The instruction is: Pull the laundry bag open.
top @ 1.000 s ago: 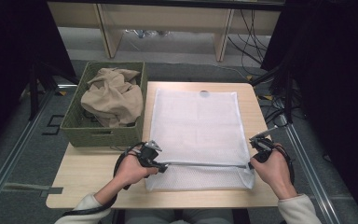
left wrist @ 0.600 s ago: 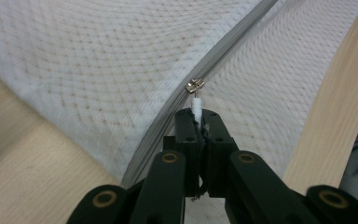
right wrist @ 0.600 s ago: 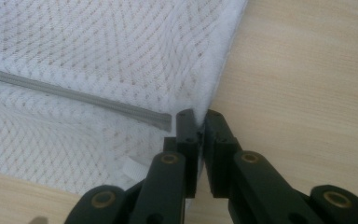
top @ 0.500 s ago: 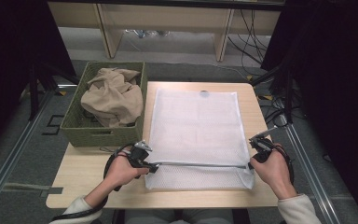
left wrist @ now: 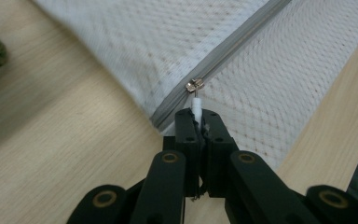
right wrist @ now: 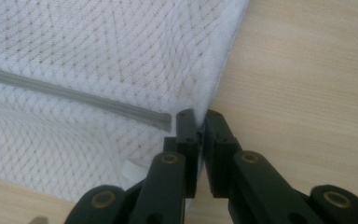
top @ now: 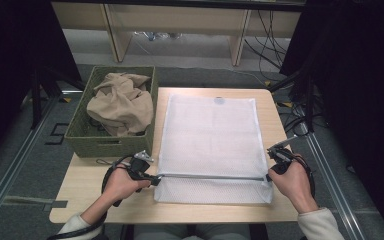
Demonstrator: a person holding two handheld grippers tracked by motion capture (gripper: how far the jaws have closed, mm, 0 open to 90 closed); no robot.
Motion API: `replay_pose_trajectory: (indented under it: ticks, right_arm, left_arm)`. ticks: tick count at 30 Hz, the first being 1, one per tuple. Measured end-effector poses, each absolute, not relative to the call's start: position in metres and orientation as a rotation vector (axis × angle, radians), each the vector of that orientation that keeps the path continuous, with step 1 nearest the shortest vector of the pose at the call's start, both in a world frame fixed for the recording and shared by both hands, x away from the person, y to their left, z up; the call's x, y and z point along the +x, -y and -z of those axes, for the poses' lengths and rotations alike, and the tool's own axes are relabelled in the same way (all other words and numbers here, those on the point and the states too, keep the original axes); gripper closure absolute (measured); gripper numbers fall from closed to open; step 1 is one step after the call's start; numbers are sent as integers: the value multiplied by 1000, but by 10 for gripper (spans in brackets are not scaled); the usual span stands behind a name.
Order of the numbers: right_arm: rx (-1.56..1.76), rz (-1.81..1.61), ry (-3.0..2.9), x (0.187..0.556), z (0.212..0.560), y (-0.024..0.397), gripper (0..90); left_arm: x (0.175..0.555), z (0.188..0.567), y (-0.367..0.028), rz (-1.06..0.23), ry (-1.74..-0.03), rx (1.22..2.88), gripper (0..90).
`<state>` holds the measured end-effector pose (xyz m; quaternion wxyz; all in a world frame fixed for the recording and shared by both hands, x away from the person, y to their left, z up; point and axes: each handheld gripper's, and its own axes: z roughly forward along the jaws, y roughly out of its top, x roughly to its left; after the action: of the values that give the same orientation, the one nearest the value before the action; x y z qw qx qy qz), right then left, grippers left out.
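A white mesh bag (top: 207, 137) lies flat on the wooden table (top: 87, 187), with a grey zipper (top: 210, 176) running across it near the front. My left gripper (top: 153, 180) is at the zipper's left end, shut on the white zipper pull tab (left wrist: 196, 105) just behind the metal slider (left wrist: 194, 85). My right gripper (top: 269, 173) pinches the bag's right edge (right wrist: 200, 122) beside the zipper's other end (right wrist: 161, 120). In each gripper view the black jaws (left wrist: 199, 135) stand closed together on the fabric or tab.
A green woven basket (top: 82, 135) holding crumpled tan cloth (top: 120, 102) stands at the table's left, close behind my left hand. Bare tabletop lies in front of the bag and along its right side. Shelving legs and cables are on the floor beyond.
My left gripper has slid leftward along the zipper with the pull tab, reaching the bag's left edge. The right hand has stayed put.
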<state>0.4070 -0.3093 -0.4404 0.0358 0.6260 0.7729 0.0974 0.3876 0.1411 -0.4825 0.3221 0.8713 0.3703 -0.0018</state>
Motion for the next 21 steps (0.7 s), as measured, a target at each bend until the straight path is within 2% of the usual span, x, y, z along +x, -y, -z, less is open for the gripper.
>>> replay_pose_trajectory:
  ticks: [5,7,8,11,21]
  right_arm:
    - [1965,-292,-2361,407,440,308,864]
    - [1968,-293,-2357,406,440,308,864]
    - [1976,-311,-2335,406,441,307,864]
    - [1985,-299,-2358,407,440,308,864]
    - [1955,-294,-2378,407,442,305,861]
  left_arm:
    - [388,484,-149,-13,-1002,2268,869]
    - [388,483,-152,-17,-1000,2278,869]
    - [390,481,-157,-19,-960,2340,869]
    - [390,481,-165,-21,-965,2339,869]
    - [386,482,-159,-55,-963,2369,864]
